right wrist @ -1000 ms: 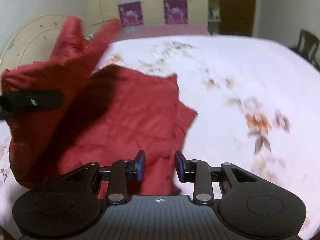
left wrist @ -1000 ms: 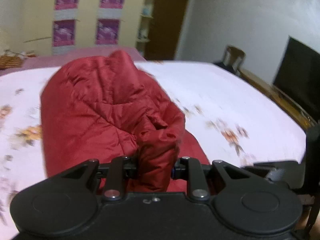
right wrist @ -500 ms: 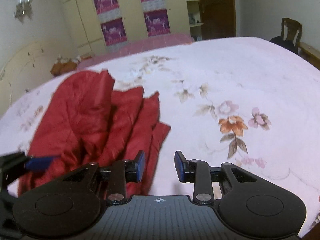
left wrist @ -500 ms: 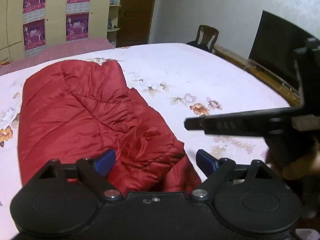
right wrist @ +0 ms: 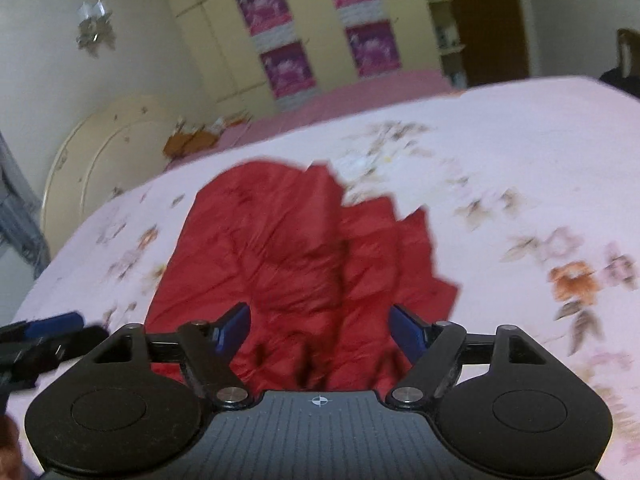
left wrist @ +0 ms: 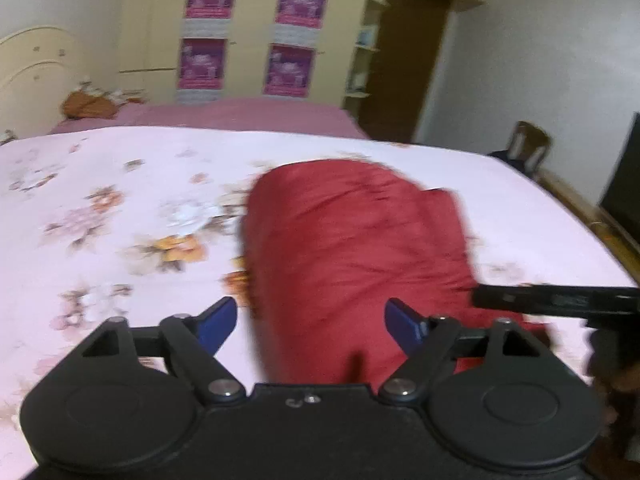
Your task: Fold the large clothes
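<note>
A red padded jacket (left wrist: 352,248) lies folded in a bundle on the pink flowered bed sheet (left wrist: 100,216). My left gripper (left wrist: 310,326) is open and empty, held just above the jacket's near end. My right gripper (right wrist: 320,330) is open and empty, also over the near end of the jacket (right wrist: 288,260). A finger of the right gripper crosses the right edge of the left wrist view (left wrist: 556,300). The left gripper shows at the left edge of the right wrist view (right wrist: 44,334).
The bed's right edge has a wooden rail (left wrist: 592,216) with a dark screen (left wrist: 624,188) beyond it. A chair (left wrist: 528,152) stands at the far right. A cream headboard (right wrist: 100,160) and a wardrobe with purple posters (left wrist: 248,36) lie beyond the bed.
The left gripper let go of the jacket and opened a second ago. The right gripper has opened wide since half a second ago. The jacket has dropped flat onto the bed. Both views are blurred by motion.
</note>
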The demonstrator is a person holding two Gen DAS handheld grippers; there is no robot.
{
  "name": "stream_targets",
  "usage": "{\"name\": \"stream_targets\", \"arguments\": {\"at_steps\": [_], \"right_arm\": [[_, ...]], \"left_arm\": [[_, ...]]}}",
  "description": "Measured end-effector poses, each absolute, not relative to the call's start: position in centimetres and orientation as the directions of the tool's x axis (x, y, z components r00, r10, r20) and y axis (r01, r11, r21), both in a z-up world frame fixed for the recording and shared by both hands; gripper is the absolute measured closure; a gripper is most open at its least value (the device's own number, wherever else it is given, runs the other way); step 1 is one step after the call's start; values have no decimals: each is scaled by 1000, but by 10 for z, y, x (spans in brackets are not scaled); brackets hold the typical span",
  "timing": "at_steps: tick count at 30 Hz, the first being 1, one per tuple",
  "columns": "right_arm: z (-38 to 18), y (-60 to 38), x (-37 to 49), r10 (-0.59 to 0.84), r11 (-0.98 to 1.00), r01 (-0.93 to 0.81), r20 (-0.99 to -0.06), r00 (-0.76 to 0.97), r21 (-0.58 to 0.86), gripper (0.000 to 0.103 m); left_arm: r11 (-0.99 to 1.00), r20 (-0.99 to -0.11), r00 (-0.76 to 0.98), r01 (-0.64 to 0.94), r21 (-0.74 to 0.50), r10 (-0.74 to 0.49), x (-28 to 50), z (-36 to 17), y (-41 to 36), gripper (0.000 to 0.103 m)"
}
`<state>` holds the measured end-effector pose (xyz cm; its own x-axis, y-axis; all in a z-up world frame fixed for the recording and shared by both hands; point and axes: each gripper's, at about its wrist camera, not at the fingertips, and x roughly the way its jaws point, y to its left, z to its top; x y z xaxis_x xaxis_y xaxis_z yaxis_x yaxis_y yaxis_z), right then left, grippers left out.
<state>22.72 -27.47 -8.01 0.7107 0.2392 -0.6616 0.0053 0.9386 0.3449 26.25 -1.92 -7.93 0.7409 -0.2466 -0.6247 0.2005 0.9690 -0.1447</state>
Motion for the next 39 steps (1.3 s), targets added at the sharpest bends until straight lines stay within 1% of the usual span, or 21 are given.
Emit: {"name": "stream_targets", "arguments": {"at_steps": [1, 2, 3, 4, 5, 6, 7, 9, 10, 14, 15, 19, 22, 24, 26, 28, 31, 33, 36, 39], "right_arm": [[-84, -272, 230, 246, 938, 2, -670, 701, 346, 42], [-88, -269, 231, 247, 940, 3, -684, 686, 342, 51], [-93, -269, 233, 253, 938, 6, -695, 673, 347, 64], [-96, -269, 233, 267, 932, 7, -701, 661, 362, 67], [-98, -269, 232, 271, 930, 12, -706, 654, 367, 67], [-99, -270, 231, 272, 930, 11, -708, 652, 368, 73], [-98, -271, 228, 277, 928, 9, -704, 654, 373, 88], [-94, -275, 220, 281, 922, 9, -684, 673, 387, 92], [-91, -277, 216, 275, 924, 7, -677, 683, 382, 93], [-86, -290, 199, 234, 929, 37, -664, 710, 367, 94], [-88, -294, 196, 222, 929, 53, -668, 710, 365, 94], [-112, -306, 189, 170, 928, 133, -712, 681, 349, 94], [-126, -312, 190, 160, 915, 177, -729, 665, 362, 94], [-132, -315, 190, 169, 905, 190, -730, 662, 381, 91], [-123, -316, 186, 154, 905, 200, -727, 669, 376, 90], [-107, -313, 177, 109, 926, 191, -715, 690, 326, 86], [-86, -303, 161, 57, 950, 172, -686, 725, 261, 86], [-76, -295, 151, 51, 959, 151, -669, 742, 240, 86], [-85, -285, 145, 30, 967, 157, -703, 710, 200, 87], [-105, -287, 140, 18, 957, 206, -749, 662, 206, 87]], "left_arm": [[973, -630, 741, 189, -134, -231, 266, -84, -17, 29], [975, -636, 739, 182, -129, -222, 269, -88, -13, 31], [976, -647, 731, 177, -128, -217, 275, -94, -14, 33], [975, -654, 723, 180, -133, -223, 279, -98, -14, 38], [973, -658, 717, 189, -134, -230, 282, -99, -13, 42], [971, -659, 713, 203, -129, -237, 284, -101, -16, 46], [968, -654, 716, 219, -123, -245, 285, -102, -21, 47], [958, -643, 714, 255, -128, -276, 286, -102, -29, 52], [953, -642, 708, 274, -133, -293, 286, -103, -34, 54], [932, -636, 698, 349, -100, -330, 286, -106, -56, 54], [927, -638, 692, 362, -100, -339, 287, -108, -59, 52], [913, -654, 669, 400, -82, -352, 290, -121, -75, 51], [906, -659, 670, 422, -40, -341, 290, -130, -85, 51], [906, -662, 670, 422, -31, -335, 289, -134, -87, 51], [906, -667, 667, 422, -28, -331, 289, -131, -86, 51], [904, -671, 662, 426, -30, -334, 287, -126, -84, 52], [905, -671, 660, 423, -40, -339, 282, -119, -81, 52], [903, -665, 661, 426, -50, -348, 276, -114, -77, 52], [897, -656, 662, 438, -54, -363, 263, -110, -69, 48], [893, -672, 633, 439, -96, -383, 254, -114, -57, 46]]}}
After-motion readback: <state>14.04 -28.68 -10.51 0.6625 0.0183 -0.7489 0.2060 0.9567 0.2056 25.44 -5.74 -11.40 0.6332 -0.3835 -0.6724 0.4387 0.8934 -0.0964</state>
